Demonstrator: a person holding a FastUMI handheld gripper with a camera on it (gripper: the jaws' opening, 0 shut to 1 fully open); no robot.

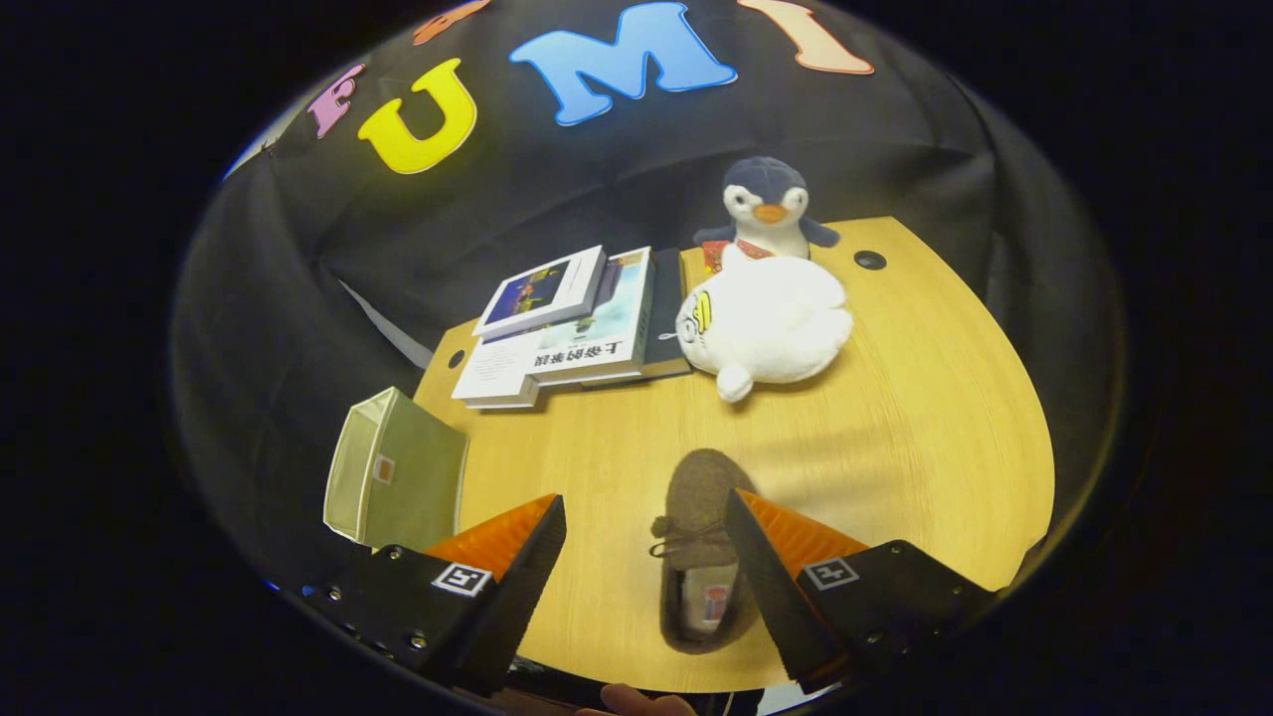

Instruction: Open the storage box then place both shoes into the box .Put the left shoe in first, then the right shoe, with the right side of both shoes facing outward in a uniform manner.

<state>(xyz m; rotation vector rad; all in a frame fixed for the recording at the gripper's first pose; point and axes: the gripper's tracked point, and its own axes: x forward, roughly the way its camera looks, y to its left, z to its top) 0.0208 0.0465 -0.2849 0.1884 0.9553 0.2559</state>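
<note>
The gripper hangs above the wooden table with its 2 fingers spread wide, holding nothing. 1 brown shoe lies on the table between them, closer to the right finger. The storage box stands at the table's left edge.

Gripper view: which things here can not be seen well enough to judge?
- Shoe: the claw, open above it, has one finger covering its side.
- Storage box: whether open or closed cannot be told.
- Penguin toy: lower body behind the white plush.
- Books: lower ones covered.
</note>
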